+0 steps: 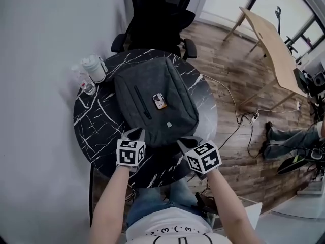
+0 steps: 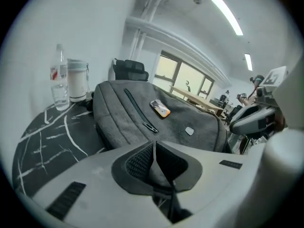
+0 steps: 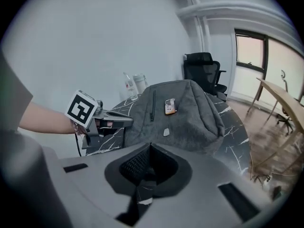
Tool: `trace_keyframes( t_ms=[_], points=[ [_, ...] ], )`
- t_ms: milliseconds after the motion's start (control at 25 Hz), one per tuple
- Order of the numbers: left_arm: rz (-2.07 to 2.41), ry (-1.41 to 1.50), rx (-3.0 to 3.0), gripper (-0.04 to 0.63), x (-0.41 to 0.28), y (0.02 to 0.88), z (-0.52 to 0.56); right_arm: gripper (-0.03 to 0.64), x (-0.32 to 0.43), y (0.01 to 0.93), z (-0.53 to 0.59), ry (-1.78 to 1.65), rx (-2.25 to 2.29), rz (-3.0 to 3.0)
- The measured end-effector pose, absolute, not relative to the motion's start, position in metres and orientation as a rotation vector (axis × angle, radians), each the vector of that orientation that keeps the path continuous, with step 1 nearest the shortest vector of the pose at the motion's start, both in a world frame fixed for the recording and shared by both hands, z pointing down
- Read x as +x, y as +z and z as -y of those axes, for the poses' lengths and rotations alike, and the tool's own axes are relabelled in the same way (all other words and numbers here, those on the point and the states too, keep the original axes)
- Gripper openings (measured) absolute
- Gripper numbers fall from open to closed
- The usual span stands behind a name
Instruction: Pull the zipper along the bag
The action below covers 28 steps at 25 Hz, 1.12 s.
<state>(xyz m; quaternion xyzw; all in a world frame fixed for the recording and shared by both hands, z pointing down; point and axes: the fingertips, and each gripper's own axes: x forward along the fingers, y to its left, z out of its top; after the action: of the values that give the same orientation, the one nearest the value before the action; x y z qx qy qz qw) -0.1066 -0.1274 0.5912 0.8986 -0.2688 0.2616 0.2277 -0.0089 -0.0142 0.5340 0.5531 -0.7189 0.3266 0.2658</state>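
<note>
Zipper (image 1: 141,102) untouched, task not begun; you're holding left claw (image 1: 134,133) and right claw (image 1: 185,143) pressed together, empty, bag (image 1: 170,83) just ahead.

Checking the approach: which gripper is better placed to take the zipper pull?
Probably left: the left gripper sits just short of the zipper pull, while the right gripper is farther off. Both jaws are shut, empty.

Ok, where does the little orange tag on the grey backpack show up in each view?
Head view: orange tag sits at picture centre.
Left gripper view: just right of centre, mid-height.
Right gripper view: slightly right of centre, mid-height.
Shared landmark: the dark front zipper runs just left of it in all three.
</note>
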Motion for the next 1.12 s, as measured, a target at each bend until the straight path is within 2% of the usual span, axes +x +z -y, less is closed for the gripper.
trace_keyframes(
  t_ms=[120, 200, 320, 800, 1040, 1120],
  points=[
    [0.734, 0.744, 2.517, 0.021, -0.137, 0.587, 0.149, 0.051, -0.031, 0.539, 0.029, 0.876, 1.468, 1.953],
    [0.719, 0.747, 2.539, 0.111, -0.154, 0.586, 0.165, 0.051, -0.046, 0.542, 0.039, 0.869, 1.444, 1.959],
    [0.68, 0.842, 2.625, 0.16, -0.169, 0.591, 0.186, 0.051, -0.063, 0.548, 0.049, 0.872, 1.426, 1.959],
    [0.275, 1.332, 2.871, 0.161, -0.165, 0.64, 0.23, 0.051, -0.089, 0.576, 0.065, 0.928, 1.393, 1.908],
    [-0.093, 1.386, 2.868, 0.159, -0.15, 0.647, 0.223, 0.051, -0.087, 0.58, 0.062, 0.956, 1.4, 1.896],
    [-0.157, 1.376, 2.859, 0.118, -0.147, 0.651, 0.22, 0.051, -0.087, 0.58, 0.063, 0.959, 1.407, 1.896]
  ],
)
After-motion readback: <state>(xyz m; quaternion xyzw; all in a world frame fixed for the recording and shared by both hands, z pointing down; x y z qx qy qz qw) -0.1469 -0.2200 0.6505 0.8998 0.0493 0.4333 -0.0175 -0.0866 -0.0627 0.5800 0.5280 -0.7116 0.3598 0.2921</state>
